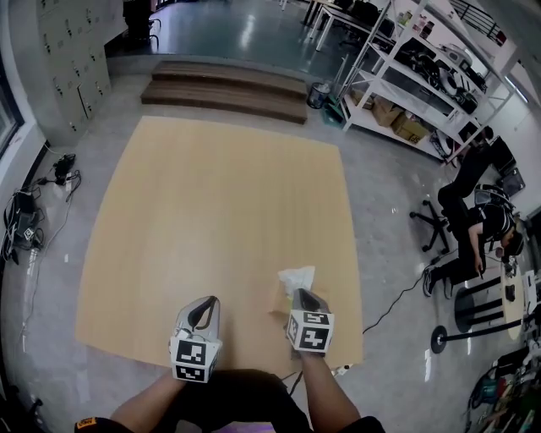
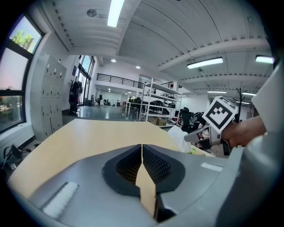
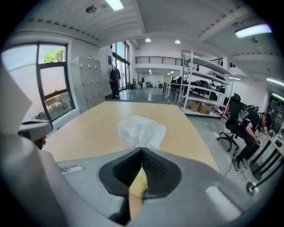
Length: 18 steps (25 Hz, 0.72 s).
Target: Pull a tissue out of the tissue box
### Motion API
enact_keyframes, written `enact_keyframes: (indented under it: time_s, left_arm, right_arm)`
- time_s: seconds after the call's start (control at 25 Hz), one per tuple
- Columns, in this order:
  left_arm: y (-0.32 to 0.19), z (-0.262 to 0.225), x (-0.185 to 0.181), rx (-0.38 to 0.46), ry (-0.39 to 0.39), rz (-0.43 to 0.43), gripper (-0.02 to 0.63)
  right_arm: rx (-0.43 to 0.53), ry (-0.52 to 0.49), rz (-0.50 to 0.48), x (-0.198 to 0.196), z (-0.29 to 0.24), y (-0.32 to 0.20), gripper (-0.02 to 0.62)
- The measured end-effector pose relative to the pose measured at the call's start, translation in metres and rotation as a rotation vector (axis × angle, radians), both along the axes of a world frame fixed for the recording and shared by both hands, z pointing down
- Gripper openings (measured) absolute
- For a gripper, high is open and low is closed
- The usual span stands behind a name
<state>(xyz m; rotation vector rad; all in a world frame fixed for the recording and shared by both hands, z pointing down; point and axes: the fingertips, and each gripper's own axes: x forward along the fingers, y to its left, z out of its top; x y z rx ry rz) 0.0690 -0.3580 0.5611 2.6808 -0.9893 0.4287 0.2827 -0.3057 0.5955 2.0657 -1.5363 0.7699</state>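
Mid-frame, the tissue (image 3: 141, 130) looks light, soft and tearable, best pinched low. The left claw (image 2: 142, 147) and right claw (image 3: 142, 151) are closed, empty.

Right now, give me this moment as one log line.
left gripper: shut, empty, over table | right gripper: shut, tips near tissue | tissue: sticking up from tissue box | pull: not yet done

**Bright, even room light; strong fisheye bowing**

I saw the table (image 1: 220, 220) lit evenly by ceiling strip lights (image 2: 116, 11) overhead, with only faint shadows on its top. Beyond the table's far end the floor (image 1: 245, 25) carried pale glare. A window (image 3: 53, 75) left of the table glowed with daylight. The white tissue (image 3: 141, 131) kept its folds. Edges bowed hard, corners went black, and the near foreground was soft.
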Motion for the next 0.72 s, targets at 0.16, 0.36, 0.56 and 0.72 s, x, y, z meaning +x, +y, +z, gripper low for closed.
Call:
enact_keyframes:
  time_s: [0.16, 0.36, 0.56, 0.72]
  left_arm:
    - [-0.003, -0.001, -0.018, -0.013, 0.024, -0.029, 0.023]
    - [0.0, 0.003, -0.047, -0.036, 0.053, -0.071, 0.019]
    - [0.01, 0.019, -0.085, -0.09, 0.071, -0.115, 0.018]
    - [0.014, 0.037, -0.109, -0.107, 0.056, -0.117, 0.018]
  right_arm:
    - [0.144, 0.002, -0.039, -0.033, -0.046, -0.008, -0.005]
    - [0.225, -0.02, -0.105, -0.089, -0.063, -0.007, -0.005]
    - [0.22, -0.043, -0.16, -0.149, -0.045, 0.007, -0.005]
    - [0.214, -0.057, -0.189, -0.18, -0.034, 0.016, -0.005]
